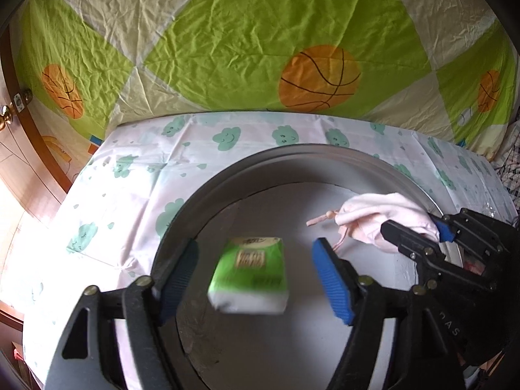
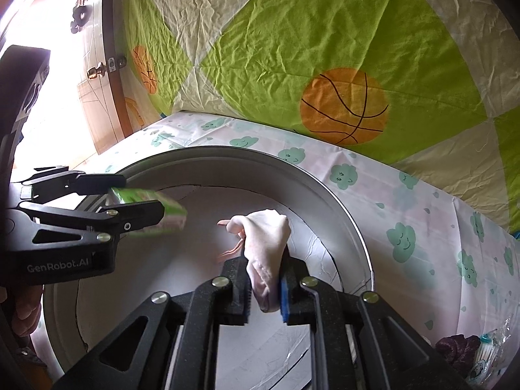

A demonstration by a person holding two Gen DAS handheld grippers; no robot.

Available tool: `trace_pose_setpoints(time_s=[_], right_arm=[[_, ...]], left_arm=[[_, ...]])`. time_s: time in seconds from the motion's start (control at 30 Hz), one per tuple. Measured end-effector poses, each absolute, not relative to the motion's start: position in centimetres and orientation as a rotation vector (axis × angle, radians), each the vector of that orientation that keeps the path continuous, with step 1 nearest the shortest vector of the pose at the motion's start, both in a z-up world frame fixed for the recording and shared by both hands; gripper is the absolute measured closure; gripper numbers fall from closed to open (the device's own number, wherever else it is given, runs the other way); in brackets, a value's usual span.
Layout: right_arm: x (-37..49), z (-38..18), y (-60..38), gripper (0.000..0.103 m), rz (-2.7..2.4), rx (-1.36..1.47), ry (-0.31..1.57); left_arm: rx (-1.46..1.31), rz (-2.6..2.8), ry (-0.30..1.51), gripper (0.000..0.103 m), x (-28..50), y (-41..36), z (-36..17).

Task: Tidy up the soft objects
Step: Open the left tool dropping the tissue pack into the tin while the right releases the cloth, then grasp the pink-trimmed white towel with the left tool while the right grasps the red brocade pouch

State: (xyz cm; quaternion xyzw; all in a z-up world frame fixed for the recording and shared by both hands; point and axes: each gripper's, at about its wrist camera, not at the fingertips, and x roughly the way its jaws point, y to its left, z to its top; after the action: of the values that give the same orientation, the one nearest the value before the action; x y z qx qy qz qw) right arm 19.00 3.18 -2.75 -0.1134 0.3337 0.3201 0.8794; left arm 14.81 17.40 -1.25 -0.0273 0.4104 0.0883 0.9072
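A green and white tissue pack [image 1: 249, 274] is blurred between the open fingers of my left gripper [image 1: 256, 276], over the round grey tub [image 1: 208, 191]. It touches neither blue pad. In the right wrist view the pack [image 2: 152, 208] shows by the left gripper [image 2: 143, 201]. My right gripper [image 2: 265, 289] is shut on a pale pink drawstring pouch [image 2: 266, 243] and holds it over the tub [image 2: 325, 191]. The pouch [image 1: 386, 217] and right gripper [image 1: 419, 234] also show at the right of the left wrist view.
The tub stands on a white cloth with teal cloud faces [image 1: 136, 169]. A green and cream quilt with basketballs [image 1: 260, 42] hangs behind. A wooden door with a brass knob [image 1: 5, 117] is at the left. A dark purple item and a packet [image 2: 468, 354] lie at the right.
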Motion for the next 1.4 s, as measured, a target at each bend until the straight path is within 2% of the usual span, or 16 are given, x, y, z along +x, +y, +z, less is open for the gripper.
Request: trace_pose_setpoints(time_s=[0.07,0.2,0.27,0.43,0.53,0.9,1.17,1.4], right_arm=[[19.0,-2.8,3.0,0.065,0.653,-0.237,0.691],[18.7,-2.4,2.2,0.057,0.666,-0.188,0.671],[18.4,-2.1,1.9,0.047,0.657,-0.177,0.658],[16.1,-1.0,0.6,0.043,0.639,-0.172,0.594],[13.8,-0.7,-1.0,0.036,0.63,-0.201,0.553],[8.5,-1.1,-14.0,0.032,0.487,-0.154,0.505],[6.6,-2.3,-22.9,0.029,0.331,-0.064,0.513],[6.8,-3.1,-26.0,0.029,0.301,0.018,0.546]], left_arm=[[-0.041,0.184,0.818,0.017,14.4,17.2,-0.7],[-0.035,0.198,0.773,0.014,13.3,16.9,0.2],[-0.033,0.213,0.743,0.013,12.4,16.4,0.5],[-0.029,0.23,0.667,0.007,9.2,14.7,0.2],[-0.035,0.209,0.638,0.007,7.3,13.1,-0.1],[0.011,0.09,0.572,0.004,3.4,4.5,-1.2],[0.069,-0.042,0.629,0.004,4.2,-2.8,-3.0],[0.101,-0.119,0.718,0.004,6.5,-6.8,-4.6]])
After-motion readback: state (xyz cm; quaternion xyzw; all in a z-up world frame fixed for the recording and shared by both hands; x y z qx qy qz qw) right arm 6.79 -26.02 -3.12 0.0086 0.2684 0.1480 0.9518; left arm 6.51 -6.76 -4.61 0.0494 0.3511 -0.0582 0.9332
